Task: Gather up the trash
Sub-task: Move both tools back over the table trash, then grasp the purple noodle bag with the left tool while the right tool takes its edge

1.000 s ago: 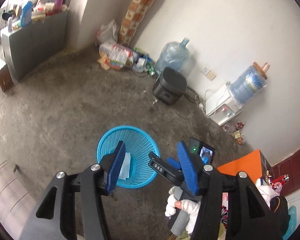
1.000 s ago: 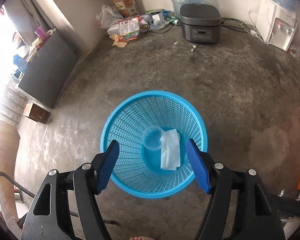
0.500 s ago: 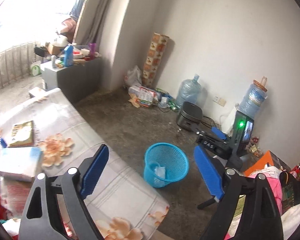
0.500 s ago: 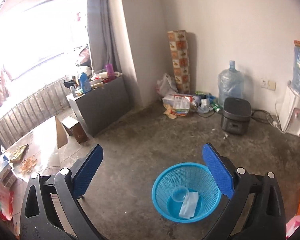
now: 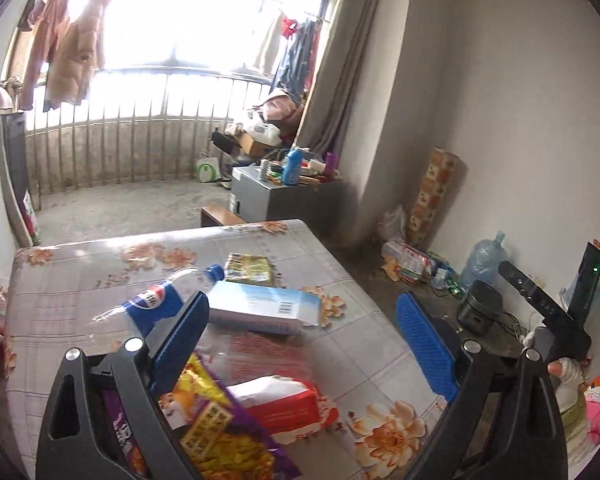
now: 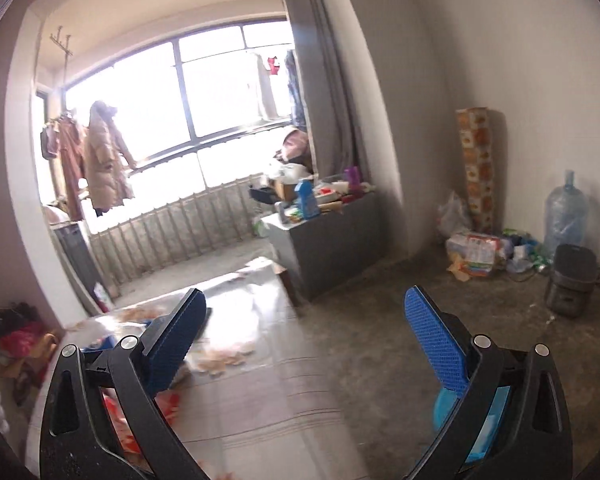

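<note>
Blue basket (image 6: 445, 406) contents hidden

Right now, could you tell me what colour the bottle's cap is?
Blue; the bottle's cap shows best in the left wrist view.

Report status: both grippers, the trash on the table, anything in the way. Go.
Left gripper opening, empty; right gripper open, empty. Clear plastic bottle with blue label, pale blue carton and yellow snack bag lie on the floral-cloth table. Nothing blocks them.
</note>
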{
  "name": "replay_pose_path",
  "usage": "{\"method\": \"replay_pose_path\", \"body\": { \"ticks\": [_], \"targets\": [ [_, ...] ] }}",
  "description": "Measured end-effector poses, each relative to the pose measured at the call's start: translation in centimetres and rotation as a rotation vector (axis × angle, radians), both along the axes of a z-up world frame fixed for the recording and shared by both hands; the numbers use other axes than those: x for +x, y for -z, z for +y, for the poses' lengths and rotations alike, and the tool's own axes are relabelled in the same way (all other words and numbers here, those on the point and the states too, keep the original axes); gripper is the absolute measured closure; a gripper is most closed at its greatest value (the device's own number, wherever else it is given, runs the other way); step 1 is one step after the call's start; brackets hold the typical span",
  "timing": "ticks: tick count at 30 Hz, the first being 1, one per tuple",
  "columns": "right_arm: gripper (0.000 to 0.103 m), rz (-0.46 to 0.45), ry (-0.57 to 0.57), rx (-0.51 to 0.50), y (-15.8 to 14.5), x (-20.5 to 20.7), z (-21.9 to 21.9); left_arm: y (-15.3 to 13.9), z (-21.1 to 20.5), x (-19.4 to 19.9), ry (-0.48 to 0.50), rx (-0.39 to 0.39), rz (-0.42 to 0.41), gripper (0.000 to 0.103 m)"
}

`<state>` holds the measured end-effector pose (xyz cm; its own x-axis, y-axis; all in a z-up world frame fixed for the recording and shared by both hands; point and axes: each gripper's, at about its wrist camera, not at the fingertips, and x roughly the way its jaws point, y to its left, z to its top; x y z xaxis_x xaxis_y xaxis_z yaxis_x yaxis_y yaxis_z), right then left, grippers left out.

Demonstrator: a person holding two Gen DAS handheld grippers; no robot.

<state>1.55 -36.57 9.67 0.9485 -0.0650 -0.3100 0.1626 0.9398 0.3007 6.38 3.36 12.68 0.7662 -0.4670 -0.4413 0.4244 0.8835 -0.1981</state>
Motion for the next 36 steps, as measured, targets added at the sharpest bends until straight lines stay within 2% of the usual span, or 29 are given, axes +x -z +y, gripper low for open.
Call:
{"method": "replay_pose_path", "body": {
  "ticks": [3,6,9,10,13,14,19,21,24,29,36],
  "targets": [
    [0.007,0.003,-0.185,0.091,0.0,1.0,2.3,0.5,3.2,-0.5,-0.061,-0.006,0.011,0.011],
    [0.009,0.059,-0.344,0.152,0.7,2.8,5.2,1.6,5.2,-1.1,-0.103,-0.003,0.028,0.012],
    [0.020,0.135,-0.473,0.238,2.0,4.6,7.6,2.7,6.3,-1.4,-0.127,0.004,0.049,0.017],
    [0.027,0.162,-0.509,0.269,2.4,5.1,8.4,3.2,6.8,-1.4,-0.136,0.008,0.059,0.019],
    [0.038,0.230,-0.602,0.349,3.1,5.7,10.7,4.5,7.8,-1.3,-0.175,0.041,0.084,0.027],
    [0.044,0.253,-0.636,0.368,3.3,6.2,11.3,4.9,8.0,-0.9,-0.188,0.052,0.098,0.033],
    [0.058,0.343,-0.802,0.395,2.7,5.4,17.0,8.2,10.3,0.1,-0.224,0.051,0.204,0.061],
    [0.061,0.391,-0.824,0.368,2.9,5.8,18.8,9.7,11.0,0.5,-0.225,0.041,0.244,0.072],
    [0.065,0.471,-0.832,0.344,3.5,7.0,20.4,11.8,11.9,1.0,-0.225,0.020,0.296,0.081],
    [0.070,0.578,-0.826,0.322,4.4,8.2,21.6,14.0,12.7,1.8,-0.217,0.004,0.342,0.087],
    [0.075,0.638,-0.845,0.305,4.9,8.8,23.4,16.1,13.1,2.1,-0.193,-0.029,0.400,0.090]
  ]
}}
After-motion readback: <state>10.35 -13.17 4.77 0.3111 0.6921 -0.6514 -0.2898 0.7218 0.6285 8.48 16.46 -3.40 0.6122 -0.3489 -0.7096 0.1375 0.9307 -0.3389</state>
